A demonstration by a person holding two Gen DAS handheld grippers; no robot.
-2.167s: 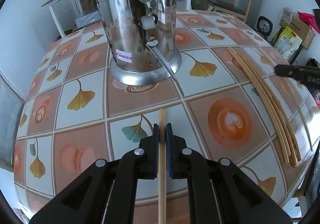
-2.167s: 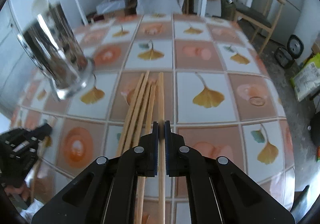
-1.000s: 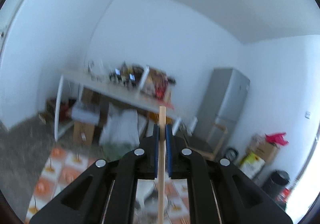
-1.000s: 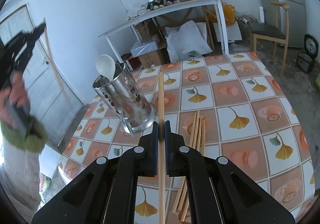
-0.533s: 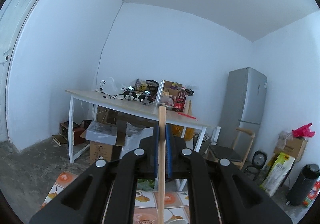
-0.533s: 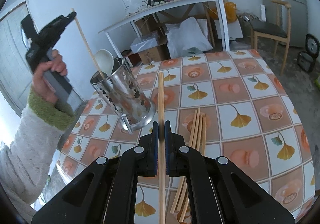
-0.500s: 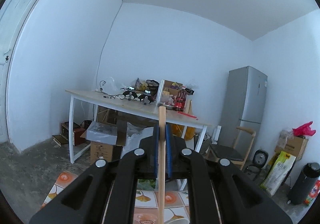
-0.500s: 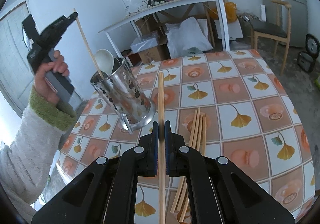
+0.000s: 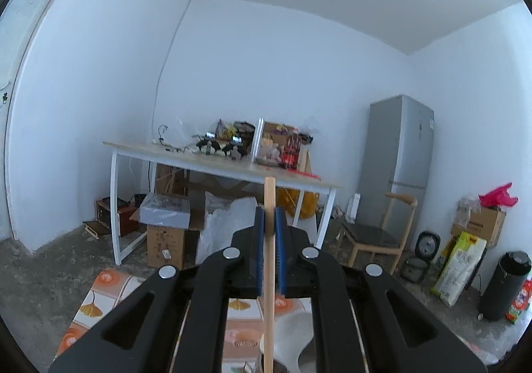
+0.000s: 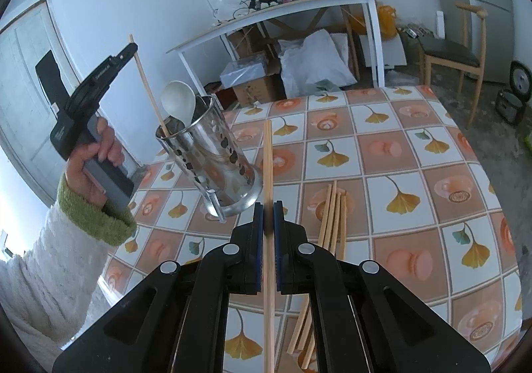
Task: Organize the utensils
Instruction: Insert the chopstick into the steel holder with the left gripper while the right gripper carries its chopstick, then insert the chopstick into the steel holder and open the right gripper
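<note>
**Chopstick insertion, left side, mid-drop**

Chopstick in the left gripper is a thin pale wooden stick, tilted, lower end already inside the rim of the steel holder. Holder is perforated, stands on the table, with a white spoon in it. Left jaws clamp the stick. Next move, as I read it: release so it drops in, without tipping the holder. Right gripper hovers over the table, jaws closed on a second chopstick; that one likely goes next. Loose chopsticks lie on the table, just right of the holder.
</note>
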